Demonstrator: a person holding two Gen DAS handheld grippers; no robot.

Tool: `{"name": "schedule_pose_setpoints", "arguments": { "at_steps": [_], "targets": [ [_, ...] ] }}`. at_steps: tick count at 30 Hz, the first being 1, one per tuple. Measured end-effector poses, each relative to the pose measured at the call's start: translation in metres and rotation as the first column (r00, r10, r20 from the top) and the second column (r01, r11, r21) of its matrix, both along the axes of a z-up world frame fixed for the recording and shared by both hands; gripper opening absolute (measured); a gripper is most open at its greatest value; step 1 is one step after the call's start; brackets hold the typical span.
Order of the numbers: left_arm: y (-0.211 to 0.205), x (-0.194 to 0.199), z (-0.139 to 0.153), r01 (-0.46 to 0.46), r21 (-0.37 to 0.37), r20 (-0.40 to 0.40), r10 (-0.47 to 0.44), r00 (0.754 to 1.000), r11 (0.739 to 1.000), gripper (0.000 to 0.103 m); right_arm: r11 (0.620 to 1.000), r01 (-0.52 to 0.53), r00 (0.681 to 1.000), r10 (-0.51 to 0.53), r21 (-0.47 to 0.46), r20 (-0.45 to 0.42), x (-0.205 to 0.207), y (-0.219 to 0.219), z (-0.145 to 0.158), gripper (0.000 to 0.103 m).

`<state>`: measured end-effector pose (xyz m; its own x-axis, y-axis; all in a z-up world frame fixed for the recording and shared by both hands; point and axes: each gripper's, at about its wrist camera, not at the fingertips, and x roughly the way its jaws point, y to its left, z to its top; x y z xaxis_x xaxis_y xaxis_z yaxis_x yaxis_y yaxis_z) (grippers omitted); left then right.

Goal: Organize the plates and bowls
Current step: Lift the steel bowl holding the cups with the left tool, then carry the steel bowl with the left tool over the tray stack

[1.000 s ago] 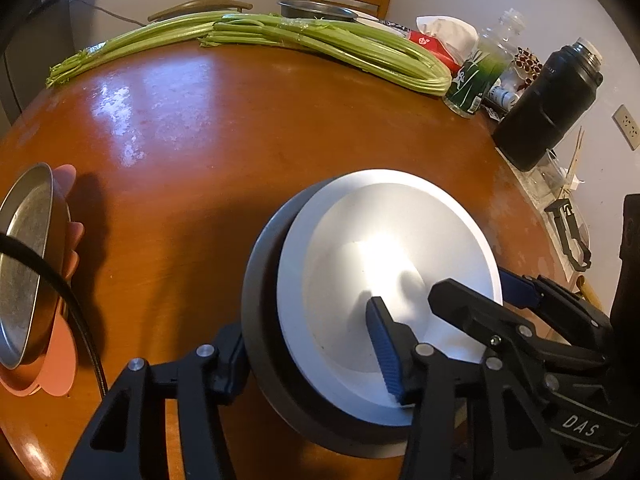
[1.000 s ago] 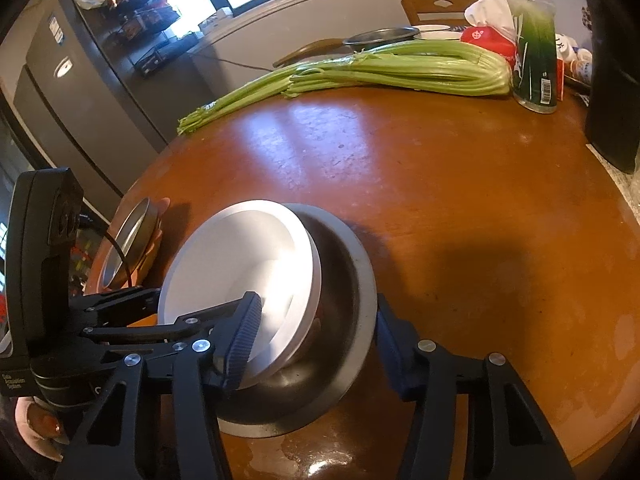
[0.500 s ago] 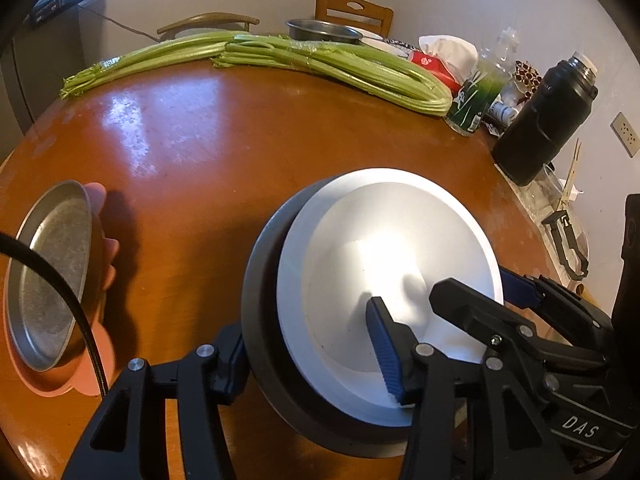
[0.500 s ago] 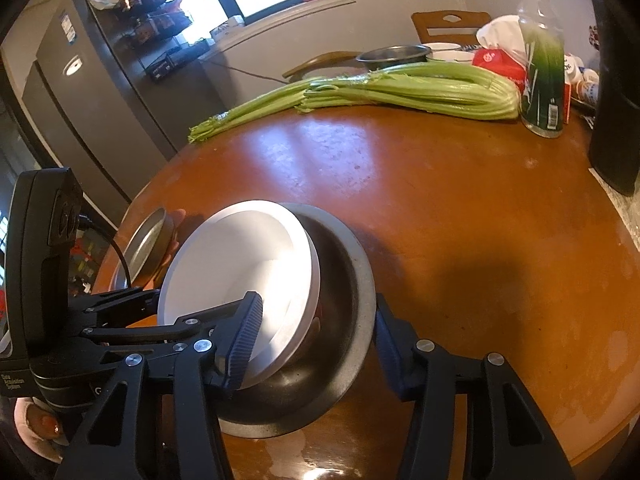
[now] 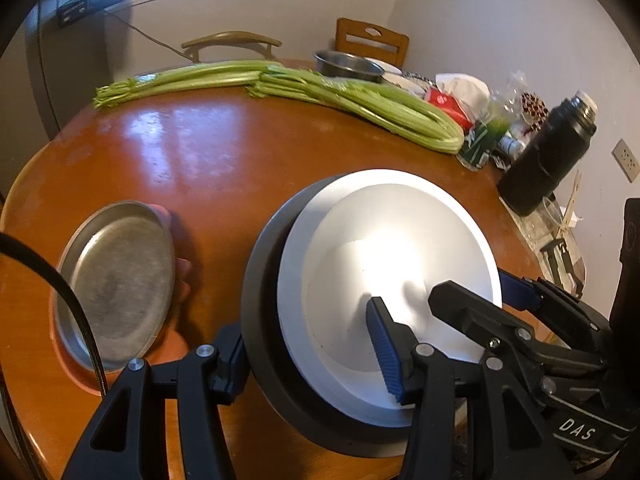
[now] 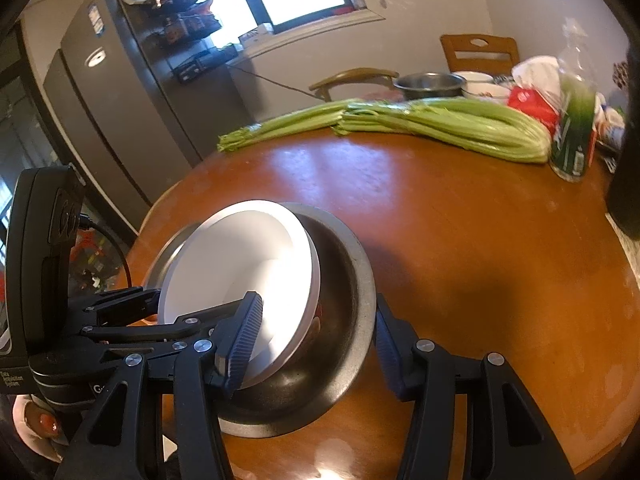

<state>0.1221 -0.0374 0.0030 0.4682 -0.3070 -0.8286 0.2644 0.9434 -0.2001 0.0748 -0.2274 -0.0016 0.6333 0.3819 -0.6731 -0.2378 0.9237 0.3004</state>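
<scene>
Left wrist view — bare tabletop (image 5: 224,152) between celery (image 5: 360,100) and metal plate (image 5: 116,280).

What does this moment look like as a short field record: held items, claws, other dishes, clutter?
held: white plate nested in a metal bowl
left claw: shut on the stack's near rim
right claw: shut on the stack's opposite rim
other dishes: metal plate resting on a pink plate
clutter: celery, black flask
surface: round wooden table
</scene>
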Motion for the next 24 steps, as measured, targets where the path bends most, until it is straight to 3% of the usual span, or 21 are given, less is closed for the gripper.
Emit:
{"name": "schedule_pose_setpoints", "arguments": {
  "at_steps": [15, 24],
  "targets": [
    [0.083, 0.0, 0.021, -0.141, -0.022, 0.04, 0.142, 0.989, 0.99, 0.052, 0.99, -0.137, 0.99, 0.137, -0.016, 0.035, 0.026, 0.081, 0.022, 0.057],
    [0.133, -0.002, 0.019, -0.219, -0.026, 0.041, 0.22, 0.975, 0.975, 0.052, 0.973, -0.227, 0.973, 0.229, -0.038, 0.033, 0.038, 0.135, 0.021, 0.057]
  ]
}}
